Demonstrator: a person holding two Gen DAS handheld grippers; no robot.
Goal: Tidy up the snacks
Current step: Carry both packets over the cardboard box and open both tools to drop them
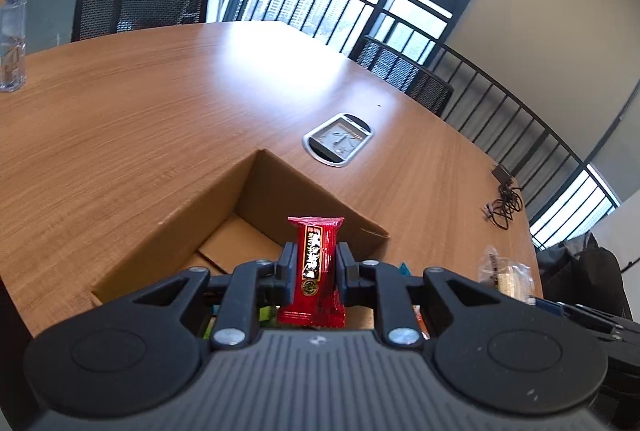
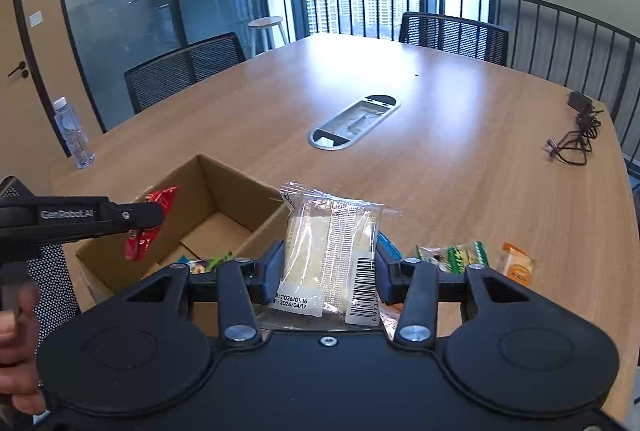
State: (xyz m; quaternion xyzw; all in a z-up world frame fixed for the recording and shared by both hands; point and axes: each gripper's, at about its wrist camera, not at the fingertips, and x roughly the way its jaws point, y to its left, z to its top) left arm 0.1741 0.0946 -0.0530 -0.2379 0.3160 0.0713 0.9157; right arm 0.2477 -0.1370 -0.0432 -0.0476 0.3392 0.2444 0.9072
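Observation:
My left gripper (image 1: 316, 263) is shut on a red snack packet (image 1: 314, 271) and holds it upright over the open cardboard box (image 1: 192, 223). In the right wrist view the left gripper (image 2: 140, 221) with the red packet (image 2: 138, 243) hangs over the box's (image 2: 236, 187) left side. My right gripper (image 2: 328, 267) is shut on a clear packet of pale biscuits (image 2: 328, 251), just right of the box. A few small snacks (image 2: 204, 263) lie on the box floor.
Loose snacks lie on the table right of the box: a green-white packet (image 2: 460, 257) and an orange one (image 2: 518, 265). A cable grommet (image 2: 354, 121), a charger with cable (image 2: 576, 135) and a water bottle (image 2: 72, 131) sit farther off. Chairs ring the table.

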